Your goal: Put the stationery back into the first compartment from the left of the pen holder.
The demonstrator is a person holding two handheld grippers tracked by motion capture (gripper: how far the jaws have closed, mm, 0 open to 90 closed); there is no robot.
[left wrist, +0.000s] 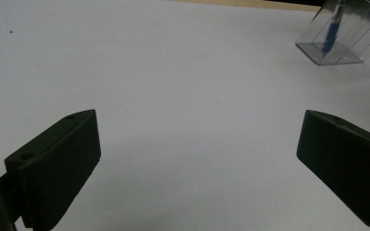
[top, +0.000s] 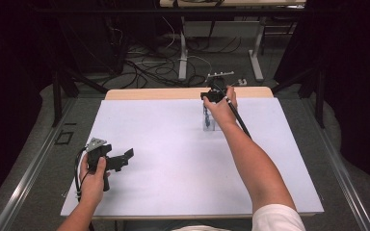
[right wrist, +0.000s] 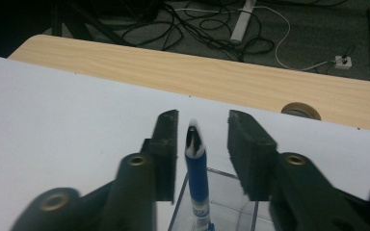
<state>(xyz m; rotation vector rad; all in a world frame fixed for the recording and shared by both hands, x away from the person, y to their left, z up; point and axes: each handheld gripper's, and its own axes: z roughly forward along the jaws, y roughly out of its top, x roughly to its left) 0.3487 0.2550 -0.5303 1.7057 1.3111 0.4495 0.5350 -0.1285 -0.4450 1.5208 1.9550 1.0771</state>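
Observation:
A blue pen [right wrist: 196, 168] stands upright in a clear plastic holder [right wrist: 221, 197] at the far side of the white sheet [top: 173, 159]. My right gripper [right wrist: 202, 118] points down over the holder. Its jaws stand apart on either side of the pen's top, with a gap on both sides and neither pad touching it. From above, the pen [top: 205, 115] and holder [top: 208, 125] sit just under the right gripper [top: 207, 102]. My left gripper [top: 124, 160] rests low at the sheet's near left, wide open and empty. Its own view has the holder [left wrist: 335, 43] far off at upper right.
The wooden table edge [right wrist: 221, 82] runs behind the sheet, with a round brown-rimmed object [right wrist: 301, 109] set at it. Cables [top: 144, 67] and desk legs lie on the floor beyond. White sheet stretches bare between my two grippers.

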